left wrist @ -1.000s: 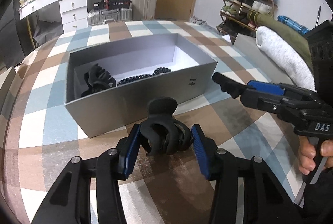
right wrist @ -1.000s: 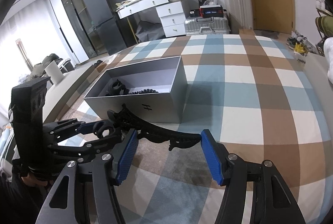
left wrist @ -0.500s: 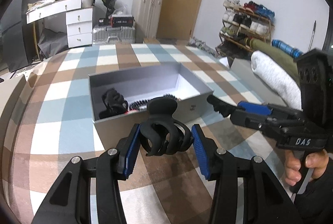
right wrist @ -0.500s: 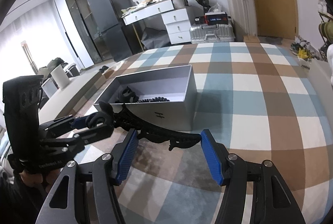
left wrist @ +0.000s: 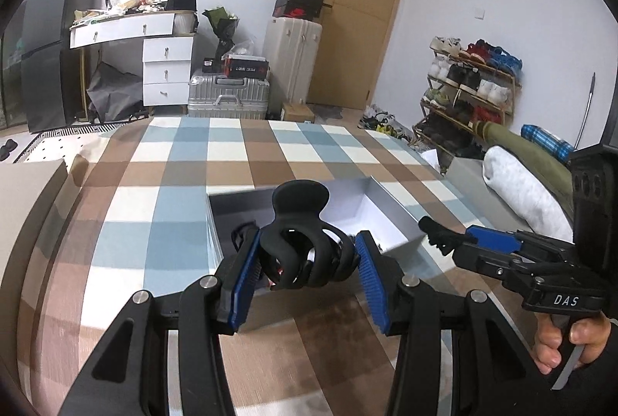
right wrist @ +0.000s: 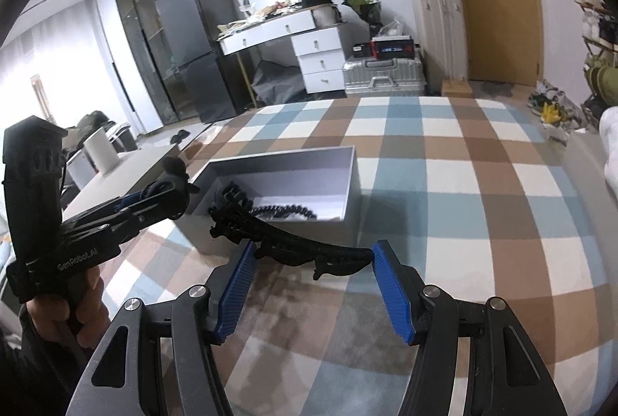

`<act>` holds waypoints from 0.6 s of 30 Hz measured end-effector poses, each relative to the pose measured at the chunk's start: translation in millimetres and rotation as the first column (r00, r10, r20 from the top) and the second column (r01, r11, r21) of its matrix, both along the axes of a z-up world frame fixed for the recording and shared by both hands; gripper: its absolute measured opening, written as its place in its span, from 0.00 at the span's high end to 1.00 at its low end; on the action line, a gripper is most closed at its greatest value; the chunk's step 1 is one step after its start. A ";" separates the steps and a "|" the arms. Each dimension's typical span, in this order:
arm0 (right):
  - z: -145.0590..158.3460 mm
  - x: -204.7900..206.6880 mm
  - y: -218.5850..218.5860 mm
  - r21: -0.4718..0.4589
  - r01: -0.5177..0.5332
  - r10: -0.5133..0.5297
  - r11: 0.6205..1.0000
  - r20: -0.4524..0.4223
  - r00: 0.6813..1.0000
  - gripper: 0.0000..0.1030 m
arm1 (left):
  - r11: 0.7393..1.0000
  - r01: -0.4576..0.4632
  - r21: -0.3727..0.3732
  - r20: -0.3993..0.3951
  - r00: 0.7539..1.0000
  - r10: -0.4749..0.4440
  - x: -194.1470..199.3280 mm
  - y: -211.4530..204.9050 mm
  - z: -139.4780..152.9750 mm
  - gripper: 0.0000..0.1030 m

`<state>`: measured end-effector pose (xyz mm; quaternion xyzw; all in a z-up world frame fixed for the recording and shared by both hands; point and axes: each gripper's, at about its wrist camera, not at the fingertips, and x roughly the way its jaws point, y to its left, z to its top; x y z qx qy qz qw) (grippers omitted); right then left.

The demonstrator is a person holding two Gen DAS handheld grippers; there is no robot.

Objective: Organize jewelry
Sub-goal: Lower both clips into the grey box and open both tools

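— Where was the claw clip [left wrist: 299,246]?
— Clamped in the left claw [left wrist: 305,263], above the near wall of the grey box [right wrist: 349,184], its rounded handle end pointing up.

— And the long barrette [right wrist: 293,246]?
— Pinched endwise in the right claw [right wrist: 314,284], lying crosswise, its far tip over the box corner.

— The surface?
— A checked cloth [right wrist: 463,184] over a bed-like surface, in a cluttered room with suitcases, drawers and a shoe rack [left wrist: 469,84]. Both claws tilted downward, held by bare hands.
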<state>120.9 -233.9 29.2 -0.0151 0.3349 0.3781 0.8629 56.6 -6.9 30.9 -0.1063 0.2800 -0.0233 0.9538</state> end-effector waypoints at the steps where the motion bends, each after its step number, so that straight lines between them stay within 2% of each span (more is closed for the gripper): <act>1: 2.0 1.5 1.4 -0.003 0.009 -0.009 1.000 0.007 1.000 0.40 | 1.000 0.000 0.003 0.006 1.000 0.000 3.6 1.2 0.7 0.58; 6: 11.0 10.6 15.9 -0.026 0.047 -0.046 0.999 0.032 0.998 0.40 | 1.000 -0.004 0.025 0.019 1.000 0.004 17.7 4.2 -0.3 0.58; 10: 15.2 18.2 30.1 -0.039 0.073 -0.071 0.997 0.053 0.996 0.40 | 1.000 -0.013 -0.007 0.018 1.000 0.013 20.6 10.4 -8.2 0.58; 18: 3.3 34.3 52.0 -0.062 0.064 -0.062 0.996 0.027 0.998 0.40 | 0.999 -0.034 -0.010 -0.005 0.999 0.033 18.3 12.8 -13.9 0.58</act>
